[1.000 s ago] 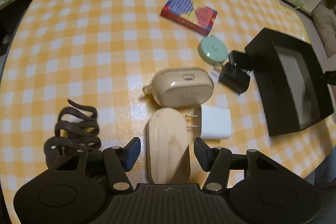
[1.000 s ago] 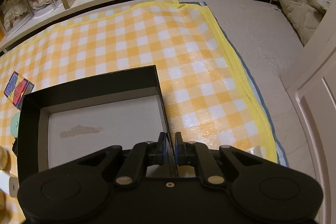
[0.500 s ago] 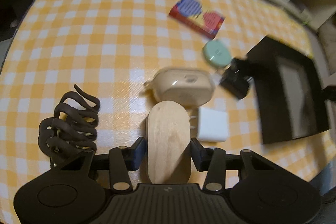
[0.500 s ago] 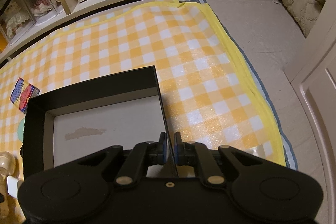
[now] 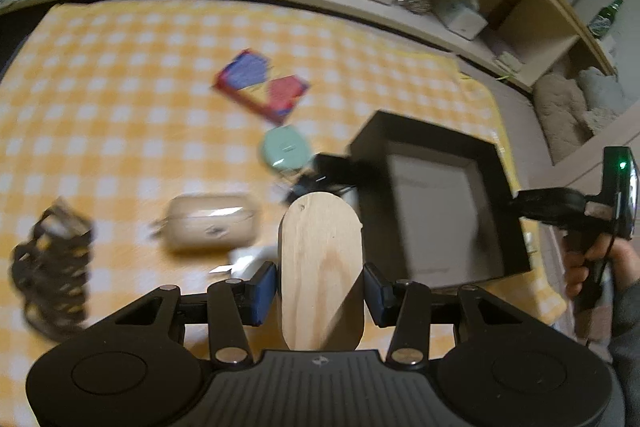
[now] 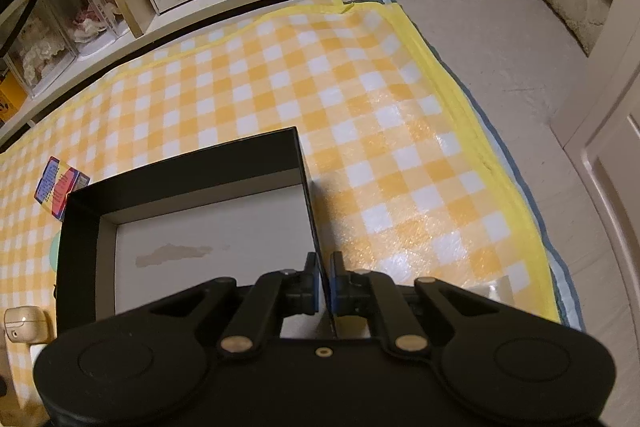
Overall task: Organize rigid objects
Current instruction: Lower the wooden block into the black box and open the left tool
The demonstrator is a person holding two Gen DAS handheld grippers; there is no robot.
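Yellow checked cloth [image 5: 120, 99] covers the floor, and the black box [image 5: 496, 187] sits near its edge, its wall clamped between the closed fingers of the right gripper [image 6: 325, 281]. The left gripper [image 5: 320, 287] has just closed on the wooden oval block [image 5: 320, 251] and lifted it off the cloth toward the box, so placing it inside probably comes next.

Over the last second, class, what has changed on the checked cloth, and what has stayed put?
The left gripper closed its jaws on the oval wooden block and lifted it off the cloth towards the black open box. The right gripper stays clamped on the box's wall; the box remains empty.
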